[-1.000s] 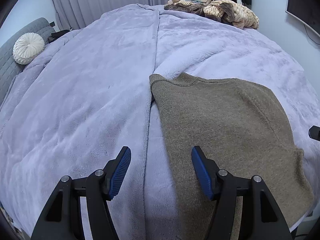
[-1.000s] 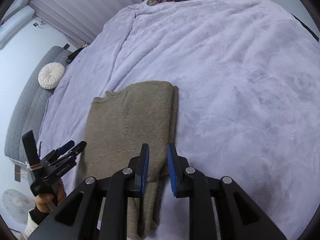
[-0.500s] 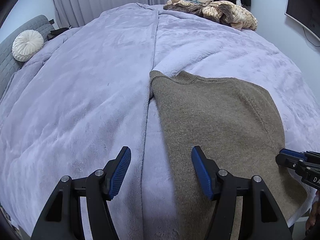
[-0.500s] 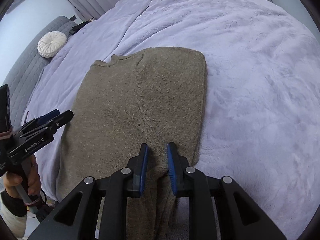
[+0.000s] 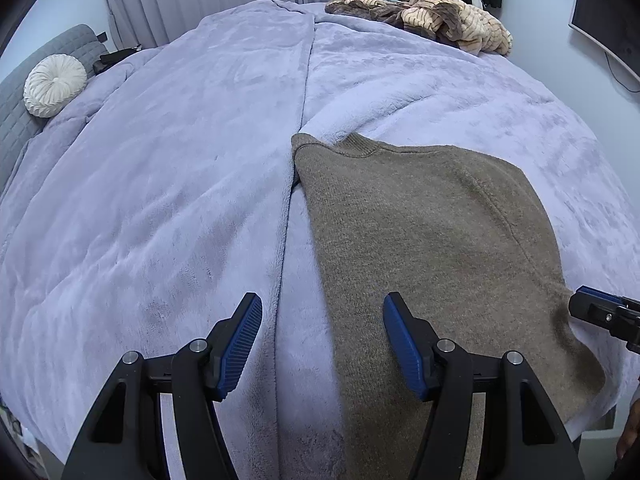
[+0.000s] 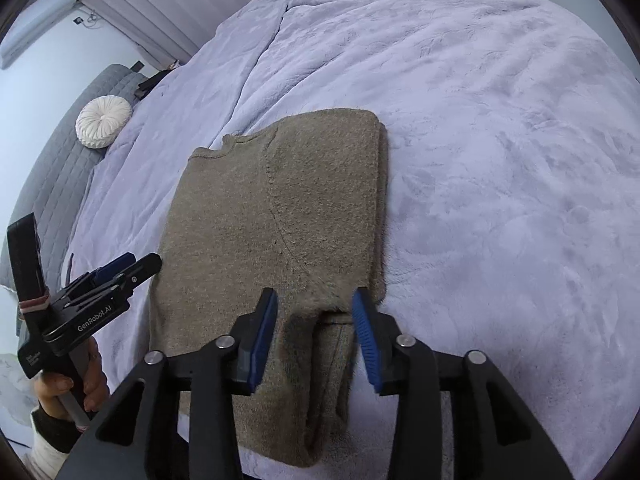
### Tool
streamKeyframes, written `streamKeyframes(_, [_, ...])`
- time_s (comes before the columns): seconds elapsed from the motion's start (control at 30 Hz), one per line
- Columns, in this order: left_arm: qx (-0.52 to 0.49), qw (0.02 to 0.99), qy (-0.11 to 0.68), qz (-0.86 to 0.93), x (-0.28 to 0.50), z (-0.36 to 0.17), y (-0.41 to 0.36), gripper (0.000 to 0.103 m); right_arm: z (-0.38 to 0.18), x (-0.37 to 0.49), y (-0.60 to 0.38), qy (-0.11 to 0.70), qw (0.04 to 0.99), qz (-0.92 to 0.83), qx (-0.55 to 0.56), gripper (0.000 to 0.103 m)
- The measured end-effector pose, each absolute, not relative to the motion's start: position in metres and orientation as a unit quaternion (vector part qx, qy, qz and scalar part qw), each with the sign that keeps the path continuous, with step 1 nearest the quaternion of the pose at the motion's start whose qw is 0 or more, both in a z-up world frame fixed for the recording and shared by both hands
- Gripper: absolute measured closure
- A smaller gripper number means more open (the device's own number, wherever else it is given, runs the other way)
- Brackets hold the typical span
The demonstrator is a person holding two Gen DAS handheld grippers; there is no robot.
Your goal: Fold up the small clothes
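Note:
A brown knitted sweater (image 5: 420, 240) lies flat on the lilac blanket (image 5: 160, 200), its neck pointing away and its right side folded in over the body (image 6: 260, 220). My right gripper (image 6: 316, 332) hovers low over the sweater's near right corner. Its jaws are opening, and the folded cloth lies between them without being pressed. It also shows at the right edge of the left wrist view, as the right gripper (image 5: 600, 308). My left gripper (image 5: 322, 344) stands open above the sweater's left edge, holding nothing. A hand holds the left gripper (image 6: 120, 272) beside the bed.
A heap of other clothes (image 5: 432, 20) sits at the far end of the bed. A round white cushion (image 5: 54, 84) rests on the grey headboard (image 6: 60, 168) at the left. The blanket's seam (image 5: 296, 120) runs down the middle of the bed.
The right gripper's jaws have spread apart and let go of the sweater's fold, which now lies on the body. The left gripper has stayed open and still.

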State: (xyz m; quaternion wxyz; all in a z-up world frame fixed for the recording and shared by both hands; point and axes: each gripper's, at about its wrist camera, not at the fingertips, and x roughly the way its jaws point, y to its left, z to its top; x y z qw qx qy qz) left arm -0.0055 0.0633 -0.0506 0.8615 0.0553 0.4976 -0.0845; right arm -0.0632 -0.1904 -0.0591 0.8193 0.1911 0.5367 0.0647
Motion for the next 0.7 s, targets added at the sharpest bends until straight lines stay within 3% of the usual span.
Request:
streamKeyframes(0.13, [0.056,0.859,0.502,-0.086,-0.010,-0.047,0.062,0.038,-0.051,-0.063,-0.193,0.538,0.818,0.058,0.193,0.052])
streamKeyframes(0.27, [0.060,0.858,0.504,-0.077,-0.014,-0.040,0.059,0.038,-0.041,-0.058,-0.194,0.546,0.815,0.046,0.189,0.022])
streamKeyframes(0.3, [0.060,0.858,0.505,-0.070,-0.015,-0.039,0.059,0.038,-0.038,-0.056,-0.192,0.546,0.816,0.043,0.185,0.021])
streamKeyframes(0.33, [0.059,0.857,0.508,-0.061,-0.015,-0.037,0.060,0.023,-0.034,-0.055,-0.189,0.546,0.818,0.041,0.180,0.021])
streamKeyframes(0.37, [0.056,0.856,0.510,-0.058,-0.015,-0.036,0.061,0.000,-0.030,-0.052,-0.185,0.547,0.819,0.040,0.172,0.021])
streamKeyframes(0.47, [0.050,0.866,0.495,-0.050,-0.020,-0.028,0.063,0.000,-0.020,-0.048,-0.175,0.545,0.823,0.033,0.153,0.015])
streamKeyframes(0.57, [0.051,0.868,0.492,-0.049,-0.021,-0.024,0.063,0.000,-0.011,-0.046,-0.163,0.545,0.831,0.006,0.116,0.000])
streamKeyframes(0.7, [0.050,0.867,0.493,-0.048,-0.022,-0.020,0.060,0.000,-0.010,-0.041,-0.153,0.553,0.829,-0.028,0.081,0.000])
